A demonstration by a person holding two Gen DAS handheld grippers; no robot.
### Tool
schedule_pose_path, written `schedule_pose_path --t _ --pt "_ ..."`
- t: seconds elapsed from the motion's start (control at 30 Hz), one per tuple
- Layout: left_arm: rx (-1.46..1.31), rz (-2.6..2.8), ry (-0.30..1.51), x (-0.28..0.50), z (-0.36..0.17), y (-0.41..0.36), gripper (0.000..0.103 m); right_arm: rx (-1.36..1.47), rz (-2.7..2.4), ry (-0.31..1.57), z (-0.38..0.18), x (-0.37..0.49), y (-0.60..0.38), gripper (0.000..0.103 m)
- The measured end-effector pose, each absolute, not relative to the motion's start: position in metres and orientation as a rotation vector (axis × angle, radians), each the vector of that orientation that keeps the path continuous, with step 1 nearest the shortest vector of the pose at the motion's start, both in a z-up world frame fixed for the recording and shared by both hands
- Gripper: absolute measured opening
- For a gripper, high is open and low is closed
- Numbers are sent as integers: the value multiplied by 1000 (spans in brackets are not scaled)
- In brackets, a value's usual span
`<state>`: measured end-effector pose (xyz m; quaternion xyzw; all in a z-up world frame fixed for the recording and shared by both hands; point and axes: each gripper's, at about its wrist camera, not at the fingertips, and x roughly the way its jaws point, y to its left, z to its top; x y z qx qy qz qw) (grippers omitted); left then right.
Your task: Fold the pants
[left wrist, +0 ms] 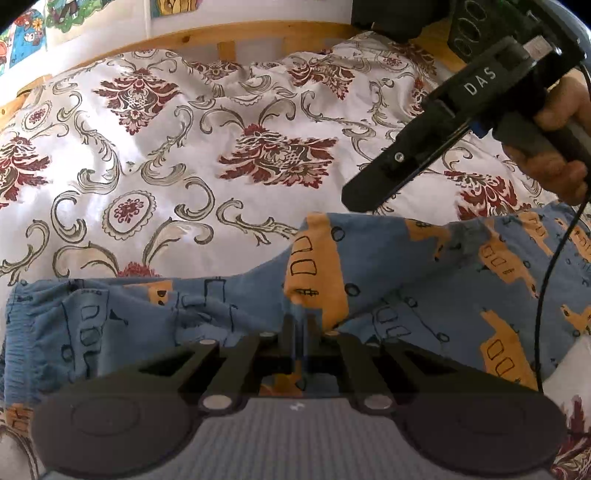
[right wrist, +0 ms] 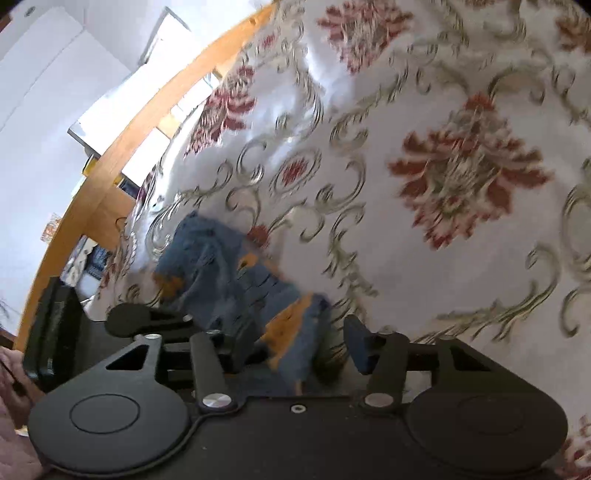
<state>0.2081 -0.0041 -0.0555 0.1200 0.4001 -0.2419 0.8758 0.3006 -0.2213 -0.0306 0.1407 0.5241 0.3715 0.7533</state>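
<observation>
On the left, the left hand-held gripper is closed narrow on a pinch of the pants, its fingers pressed together with blue cloth caught between them; the waistband end with its gathered elastic lies off to the left, and the legs run away to the right across the bed's patterned duvet; the wooden bed frame curves along the far side. The fabric rises in a ridge from the pinch point, so it looks lifted there rather than lying flat.

Further right, the right hand-held gripper hangs above the leg part of the pants, gripped by a hand with a cable trailing down; seen from the left wrist its fingers look close together, but its own camera shows them spread wide with a bunched fold of blue and orange cloth lying between them, not clamped; that view is blurred, so whether either finger touches the cloth I cannot tell.

The step in hand appears to be taking hold for a fold: one end secured, the other not yet grasped. The next move likely calls for the right fingers to close on the leg cloth; then both ends can be carried together, keeping the fabric taut so it lands smooth.
</observation>
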Motion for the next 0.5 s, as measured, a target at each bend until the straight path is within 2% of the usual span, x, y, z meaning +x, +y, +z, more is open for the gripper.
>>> schedule_pose_path --t 0.17,0.23,0.27,0.3,0.33,0.4,0.5 --pt "270 -505 826 206 -57 -5 3 377 834 1238 -44 311 -208 45" --pt "280 -505 824 205 -58 -6 3 405 834 1256 -48 317 -201 37" --pt "281 -504 824 205 -58 -7 3 414 824 1255 -50 320 -197 29" --pt "277 -506 824 206 -58 -6 4 414 807 1251 -51 323 -194 16" --pt "270 -509 824 206 -58 -5 4 405 782 1251 -53 325 -191 10" --pt "251 -515 831 209 -58 -2 5 400 730 1250 -59 330 -189 2" --pt "200 -502 825 215 -53 7 7 424 651 1182 -56 334 -197 1"
